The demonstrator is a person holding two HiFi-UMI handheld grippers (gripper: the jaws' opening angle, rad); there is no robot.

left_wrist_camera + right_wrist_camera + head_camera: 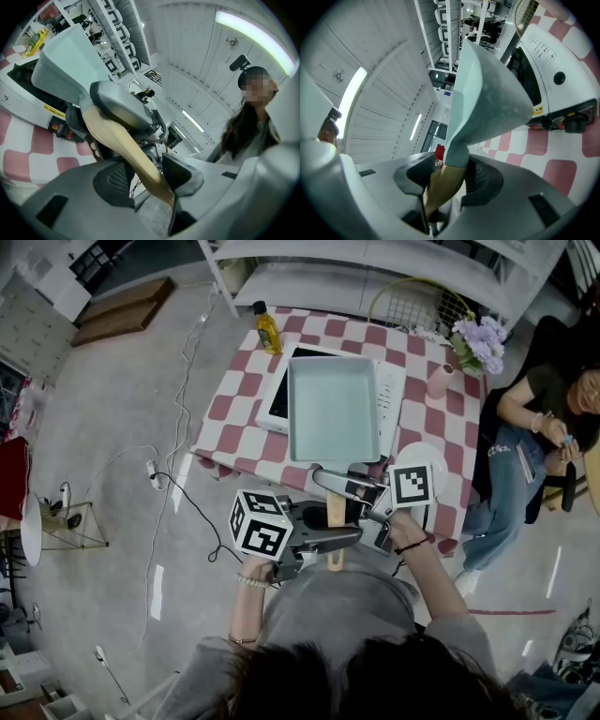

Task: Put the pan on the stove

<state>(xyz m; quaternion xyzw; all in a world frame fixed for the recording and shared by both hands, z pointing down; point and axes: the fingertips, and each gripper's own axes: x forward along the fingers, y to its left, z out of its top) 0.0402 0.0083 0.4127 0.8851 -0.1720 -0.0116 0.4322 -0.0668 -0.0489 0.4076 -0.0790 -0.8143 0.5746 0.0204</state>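
Observation:
A pale blue-green rectangular pan with a wooden handle is held over the white stove on the red-and-white checked table. Both grippers are shut on the handle. My right gripper grips it close to the pan, and my left gripper grips near its free end. In the left gripper view the handle runs between the pads of my left gripper up to the pan. In the right gripper view my right gripper clamps the handle under the tilted pan. Whether the pan touches the stove is unclear.
A yellow oil bottle stands at the table's far left corner. A pink vase of purple flowers and a wire basket are at the far right. A seated person is right of the table. A cable and power strip lie on the floor left.

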